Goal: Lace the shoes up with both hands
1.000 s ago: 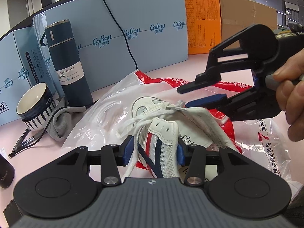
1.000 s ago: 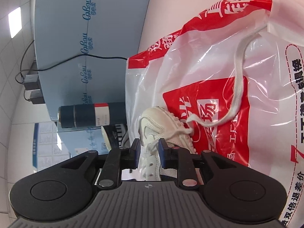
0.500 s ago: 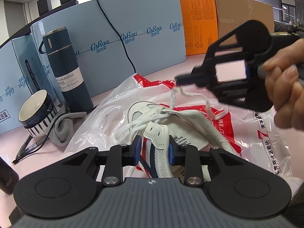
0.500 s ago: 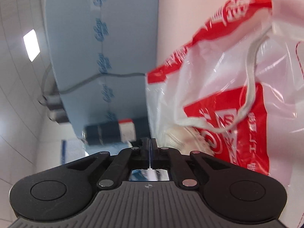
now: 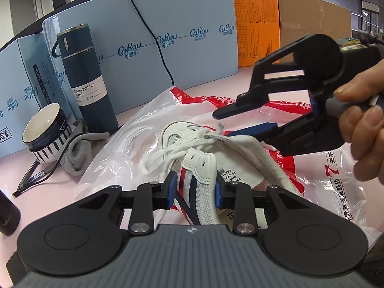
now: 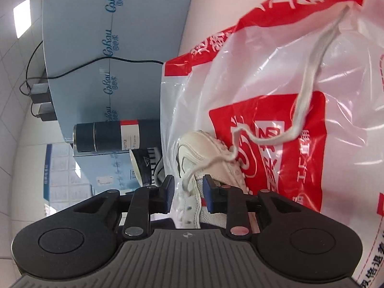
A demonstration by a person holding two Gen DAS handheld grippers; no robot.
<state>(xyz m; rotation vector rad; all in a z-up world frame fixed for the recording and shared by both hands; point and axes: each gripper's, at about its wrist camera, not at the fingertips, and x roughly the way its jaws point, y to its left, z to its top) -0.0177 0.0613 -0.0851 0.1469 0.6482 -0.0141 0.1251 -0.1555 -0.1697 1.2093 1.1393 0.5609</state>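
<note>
A white sneaker (image 5: pixel 192 141) with red and navy stripes lies on a red and white plastic bag (image 5: pixel 319 168). My left gripper (image 5: pixel 195 192) is shut on the shoe's striped upper, both blue pads pressing it. My right gripper (image 5: pixel 223 124) hovers just right of the eyelets, held by a hand (image 5: pixel 364 129). Its jaws are opening. The short lace end (image 5: pixel 219 128) pokes up between its fingertips (image 5: pixel 252 130), untouched. In the right wrist view the right gripper (image 6: pixel 188 190) stands apart, a lace strand hanging loose between the pads. The long white lace (image 6: pixel 304 105) trails over the bag.
A navy vacuum bottle (image 5: pixel 88 81), a striped bowl (image 5: pixel 45 132) and a grey cloth (image 5: pixel 79 148) stand left of the bag. Blue boxes (image 5: pixel 180 36) with a black cable (image 5: pixel 153 36) wall the back, with an orange box (image 5: pixel 256 24) beside them. A pen (image 5: pixel 31 175) lies near the left edge.
The right gripper, shut on the lace and raised half a second ago, has come back down beside the shoe and opened, letting the lace go. The left gripper narrowed onto the shoe.
</note>
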